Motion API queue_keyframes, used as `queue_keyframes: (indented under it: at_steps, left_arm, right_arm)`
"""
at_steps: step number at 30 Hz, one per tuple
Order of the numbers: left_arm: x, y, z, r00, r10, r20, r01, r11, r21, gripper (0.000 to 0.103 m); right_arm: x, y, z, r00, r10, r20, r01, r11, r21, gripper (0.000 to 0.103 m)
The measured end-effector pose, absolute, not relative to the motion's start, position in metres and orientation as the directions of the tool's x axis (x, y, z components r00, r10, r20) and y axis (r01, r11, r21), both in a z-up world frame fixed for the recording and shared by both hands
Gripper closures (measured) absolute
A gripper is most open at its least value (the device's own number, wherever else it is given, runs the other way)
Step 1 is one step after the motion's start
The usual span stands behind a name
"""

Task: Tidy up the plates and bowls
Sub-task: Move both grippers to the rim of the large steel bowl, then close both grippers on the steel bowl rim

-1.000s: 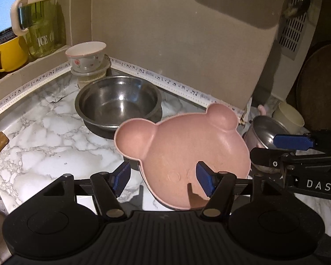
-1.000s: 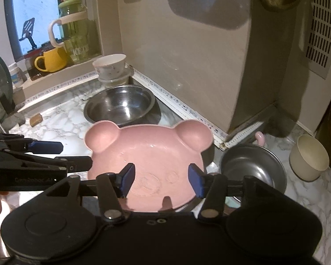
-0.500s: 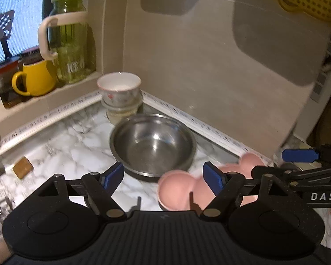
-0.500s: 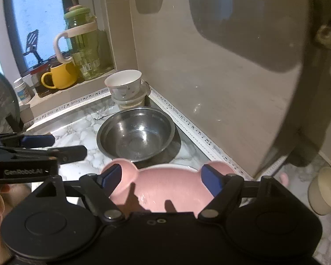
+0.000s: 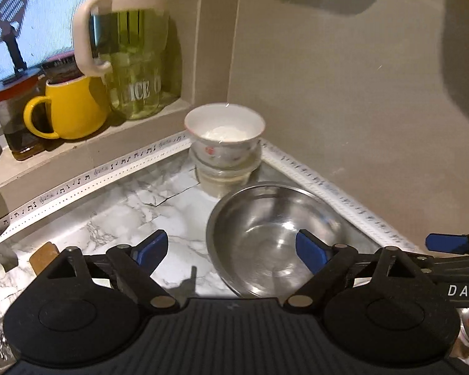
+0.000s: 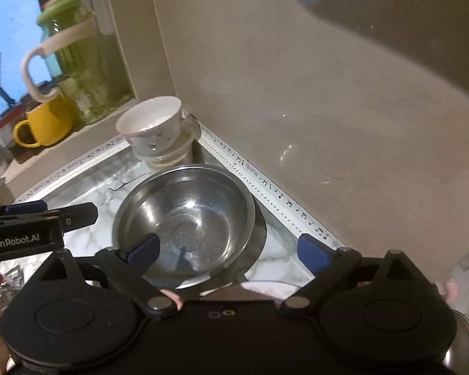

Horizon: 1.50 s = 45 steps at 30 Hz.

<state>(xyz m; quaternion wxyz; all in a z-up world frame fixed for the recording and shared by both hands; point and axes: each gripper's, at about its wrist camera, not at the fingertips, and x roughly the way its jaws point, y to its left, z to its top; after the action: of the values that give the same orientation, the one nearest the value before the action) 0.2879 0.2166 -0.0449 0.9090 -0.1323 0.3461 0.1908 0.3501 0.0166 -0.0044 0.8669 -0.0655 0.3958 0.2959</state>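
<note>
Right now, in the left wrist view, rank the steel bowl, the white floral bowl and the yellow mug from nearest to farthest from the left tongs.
1. steel bowl: just ahead, partly behind the right fingertip of the open left tongs.
2. white floral bowl: beyond it, stacked in the wall corner.
3. yellow mug: farthest, up on the window ledge at left.

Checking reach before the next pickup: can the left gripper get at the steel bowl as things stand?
Probably yes. The left gripper is open and empty, the steel bowl lies just ahead of it, and nothing stands between them.
</note>
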Motion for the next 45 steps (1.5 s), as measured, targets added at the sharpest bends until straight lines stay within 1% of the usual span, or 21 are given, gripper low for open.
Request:
queue_keyframes:
  at_steps: [4, 6, 13, 16, 20, 23, 24, 25, 29, 30, 31, 33, 35, 37, 38, 40, 42, 45]
  left_arm:
    - [0.310, 0.230, -0.063, 0.640, 0.225, -0.734, -0.449, 0.885, -0.120, 0.014]
    - [0.319, 0.238, -0.073, 0.623, 0.199, -0.757, -0.455, 0.879, -0.144, 0.014]
    - [0.342, 0.251, -0.099, 0.582, 0.188, -0.791, -0.486, 0.861, -0.152, 0.014]
    - [0.349, 0.255, -0.105, 0.573, 0.188, -0.798, -0.493, 0.857, -0.152, 0.014]
    - [0.359, 0.262, -0.116, 0.556, 0.179, -0.812, -0.512, 0.843, -0.165, 0.015]
    - [0.364, 0.268, -0.122, 0.548, 0.171, -0.819, -0.528, 0.830, -0.181, 0.015]
    - [0.364, 0.268, -0.123, 0.548, 0.170, -0.819, -0.531, 0.828, -0.183, 0.019]
    - [0.366, 0.269, -0.124, 0.548, 0.166, -0.820, -0.530, 0.827, -0.187, 0.025]
    - [0.369, 0.271, -0.129, 0.546, 0.156, -0.823, -0.528, 0.827, -0.194, 0.036]
    - [0.370, 0.271, -0.130, 0.545, 0.154, -0.824, -0.529, 0.826, -0.195, 0.041]
    - [0.370, 0.272, -0.130, 0.545, 0.155, -0.824, -0.532, 0.824, -0.197, 0.043]
    - [0.370, 0.273, -0.130, 0.549, 0.156, -0.821, -0.536, 0.820, -0.202, 0.045]
    - [0.371, 0.275, -0.131, 0.547, 0.156, -0.822, -0.538, 0.818, -0.203, 0.052]
    - [0.371, 0.276, -0.132, 0.545, 0.145, -0.825, -0.536, 0.817, -0.210, 0.063]
    - [0.371, 0.276, -0.133, 0.544, 0.143, -0.827, -0.536, 0.818, -0.211, 0.065]
    - [0.371, 0.276, -0.133, 0.544, 0.143, -0.827, -0.534, 0.819, -0.209, 0.067]
    - [0.372, 0.276, -0.133, 0.546, 0.141, -0.826, -0.529, 0.822, -0.210, 0.071]
    - [0.372, 0.276, -0.133, 0.548, 0.136, -0.825, -0.530, 0.820, -0.216, 0.072]
  right_arm:
    - [0.363, 0.031, -0.019, 0.504, 0.438, -0.745, -0.554, 0.825, 0.111, 0.009]
    - [0.369, 0.038, -0.026, 0.495, 0.427, -0.756, -0.547, 0.830, 0.111, 0.012]
    - [0.384, 0.051, -0.042, 0.470, 0.404, -0.785, -0.531, 0.840, 0.114, 0.014]
    - [0.387, 0.055, -0.049, 0.460, 0.392, -0.797, -0.520, 0.846, 0.116, 0.019]
    - [0.390, 0.059, -0.058, 0.447, 0.377, -0.811, -0.502, 0.856, 0.122, 0.029]
    - [0.393, 0.059, -0.063, 0.449, 0.368, -0.814, -0.482, 0.867, 0.126, 0.032]
    - [0.394, 0.059, -0.065, 0.448, 0.367, -0.815, -0.476, 0.870, 0.129, 0.036]
    - [0.396, 0.059, -0.066, 0.448, 0.365, -0.816, -0.471, 0.872, 0.132, 0.038]
    - [0.397, 0.058, -0.069, 0.445, 0.361, -0.820, -0.458, 0.878, 0.138, 0.049]
    - [0.396, 0.058, -0.069, 0.447, 0.359, -0.820, -0.460, 0.878, 0.134, 0.052]
    - [0.396, 0.058, -0.069, 0.448, 0.357, -0.820, -0.461, 0.878, 0.130, 0.053]
    - [0.396, 0.059, -0.070, 0.448, 0.359, -0.819, -0.463, 0.877, 0.131, 0.059]
    - [0.396, 0.060, -0.070, 0.447, 0.358, -0.820, -0.466, 0.875, 0.128, 0.061]
    - [0.397, 0.062, -0.070, 0.452, 0.352, -0.820, -0.472, 0.874, 0.115, 0.066]
    - [0.397, 0.063, -0.070, 0.456, 0.349, -0.819, -0.473, 0.874, 0.109, 0.069]
    - [0.397, 0.063, -0.070, 0.458, 0.346, -0.819, -0.473, 0.875, 0.105, 0.070]
    - [0.397, 0.063, -0.070, 0.463, 0.342, -0.817, -0.472, 0.876, 0.099, 0.077]
    - [0.398, 0.063, -0.071, 0.450, 0.344, -0.824, -0.467, 0.878, 0.111, 0.077]
